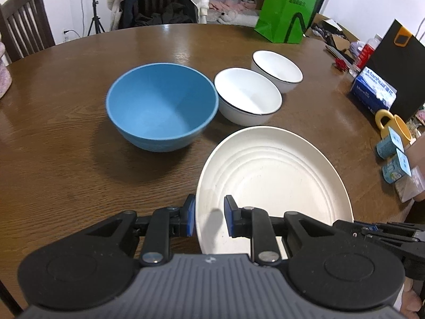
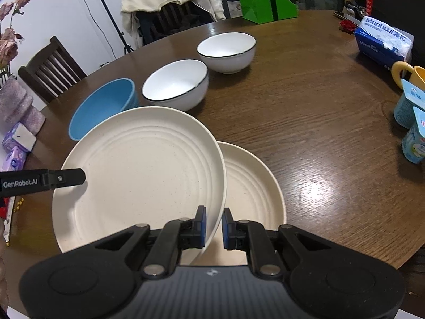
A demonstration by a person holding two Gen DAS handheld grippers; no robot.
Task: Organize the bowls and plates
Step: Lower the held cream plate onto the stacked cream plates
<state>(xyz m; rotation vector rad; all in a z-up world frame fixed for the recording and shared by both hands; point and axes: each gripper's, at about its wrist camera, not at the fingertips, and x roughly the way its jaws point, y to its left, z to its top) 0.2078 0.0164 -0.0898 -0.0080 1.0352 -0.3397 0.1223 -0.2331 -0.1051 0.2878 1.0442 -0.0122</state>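
— Both rims of the upper plate (image 2: pixel 138 170) are pinched: by the right hand-held gripper (image 2: pixel 213 228), nearly closed, and by the left hand-held gripper (image 1: pixel 208 216), slightly wider.

— It is held tilted over a second plate (image 2: pixel 252 186) on the bench (image 2: pixel 318 133); three bowls are seen beyond.

Left tongs (image 1: pixel 208 216) angled downward, pads clamped, right tongs (image 2: pixel 213 227) likewise tilted down, clamped narrow
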